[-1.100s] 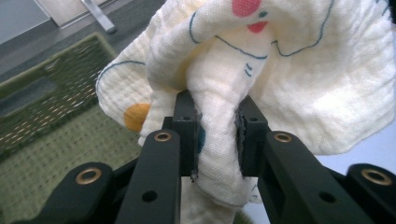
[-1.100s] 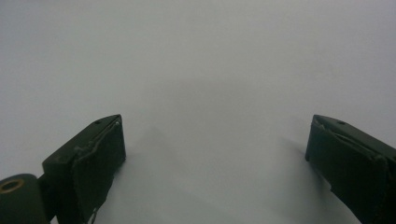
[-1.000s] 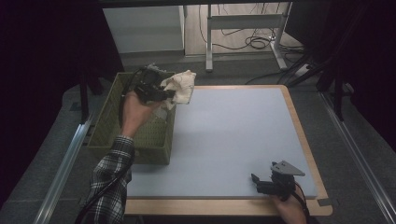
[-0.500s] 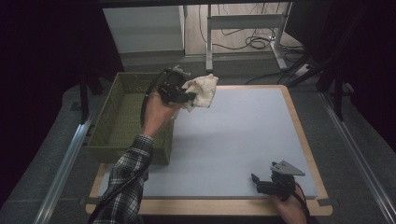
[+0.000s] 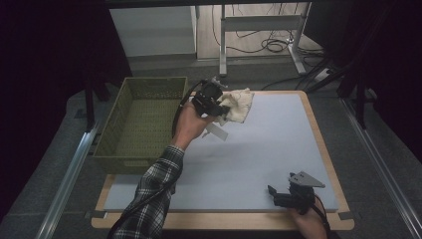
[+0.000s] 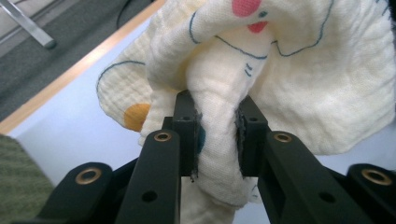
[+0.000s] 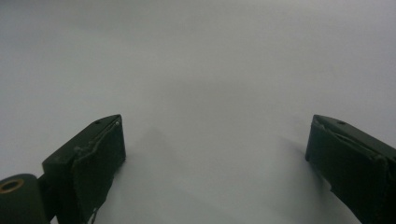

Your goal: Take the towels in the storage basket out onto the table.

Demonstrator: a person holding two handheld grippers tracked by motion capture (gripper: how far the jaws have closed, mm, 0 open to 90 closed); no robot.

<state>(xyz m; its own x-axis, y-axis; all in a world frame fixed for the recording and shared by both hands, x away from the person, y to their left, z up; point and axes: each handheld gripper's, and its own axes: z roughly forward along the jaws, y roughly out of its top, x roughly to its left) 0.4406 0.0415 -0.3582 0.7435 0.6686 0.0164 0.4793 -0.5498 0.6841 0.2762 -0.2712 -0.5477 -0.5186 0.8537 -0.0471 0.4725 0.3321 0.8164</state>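
While the cream cloth [image 5: 238, 103] is hanging above the desk [image 5: 259, 149], clamped in the left gripper [image 6: 215, 135] jaws, out of the green basket [image 5: 142, 119] (spreading remains), the right gripper [image 7: 215, 158] is resting open.

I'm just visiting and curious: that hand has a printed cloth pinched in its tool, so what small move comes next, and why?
Probably lower the cream printed cloth onto the blue mat: the left gripper pinches a bunched fold of it, hanging above the mat beside the green basket.
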